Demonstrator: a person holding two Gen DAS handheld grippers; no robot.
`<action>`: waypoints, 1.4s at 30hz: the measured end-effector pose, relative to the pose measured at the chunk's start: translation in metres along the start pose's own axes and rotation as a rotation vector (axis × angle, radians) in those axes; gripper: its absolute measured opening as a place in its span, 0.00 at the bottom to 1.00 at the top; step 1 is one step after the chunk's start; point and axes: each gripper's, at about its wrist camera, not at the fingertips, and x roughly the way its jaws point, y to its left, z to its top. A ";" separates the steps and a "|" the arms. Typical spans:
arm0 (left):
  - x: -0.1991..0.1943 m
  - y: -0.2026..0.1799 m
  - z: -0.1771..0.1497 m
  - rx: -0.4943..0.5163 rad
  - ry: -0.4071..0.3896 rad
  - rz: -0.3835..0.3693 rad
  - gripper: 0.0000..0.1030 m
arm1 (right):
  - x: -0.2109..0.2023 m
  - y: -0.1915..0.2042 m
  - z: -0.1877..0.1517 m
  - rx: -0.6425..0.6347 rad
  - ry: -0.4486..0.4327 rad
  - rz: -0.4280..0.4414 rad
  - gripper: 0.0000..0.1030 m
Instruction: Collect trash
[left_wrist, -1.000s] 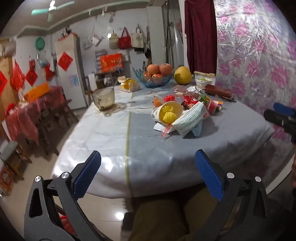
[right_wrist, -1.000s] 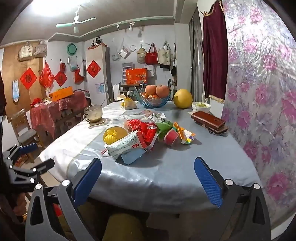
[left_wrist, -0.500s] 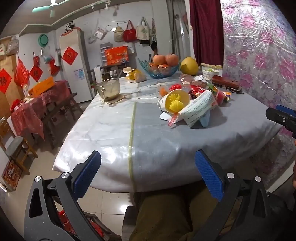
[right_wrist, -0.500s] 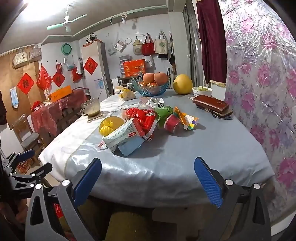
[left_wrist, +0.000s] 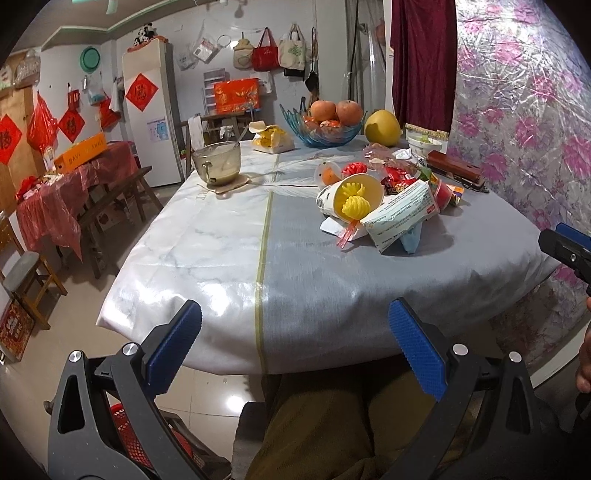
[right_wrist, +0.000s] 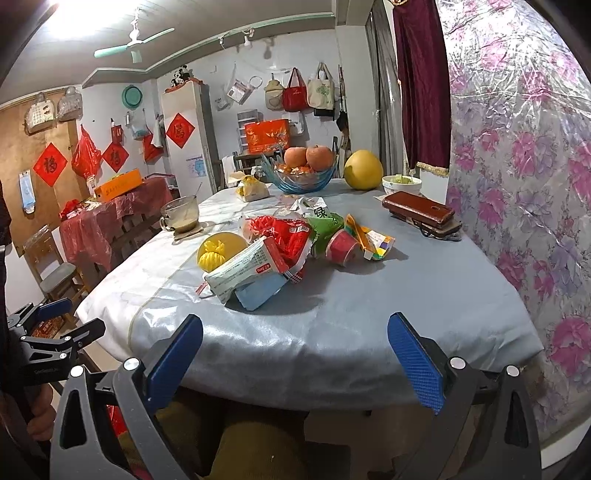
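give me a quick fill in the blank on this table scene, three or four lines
1. Both tools, left tool and right tool, are ____.
2. The apples sit in a blue glass ____.
3. The paper cup lies on its ____.
4. The trash pile rests on the ____.

Missing words: open; bowl; side; table

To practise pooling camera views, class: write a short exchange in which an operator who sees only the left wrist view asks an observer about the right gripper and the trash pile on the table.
Operator: I see only a tip of the right gripper. Is it open?
Observer: Yes, its jaws are wide apart and empty, short of the table edge.
Operator: What sits behind the white packet?
Observer: A green packet with a red cup lying on its side against it.
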 end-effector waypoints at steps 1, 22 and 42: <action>0.000 0.000 -0.001 0.000 -0.002 0.005 0.94 | -0.001 0.000 0.000 -0.001 -0.002 0.000 0.95; 0.007 0.003 -0.004 -0.018 0.046 -0.013 0.94 | -0.005 0.000 0.000 0.002 -0.011 0.014 0.95; 0.013 0.005 -0.007 -0.029 0.062 -0.001 0.94 | -0.004 0.000 -0.003 0.008 -0.012 0.024 0.95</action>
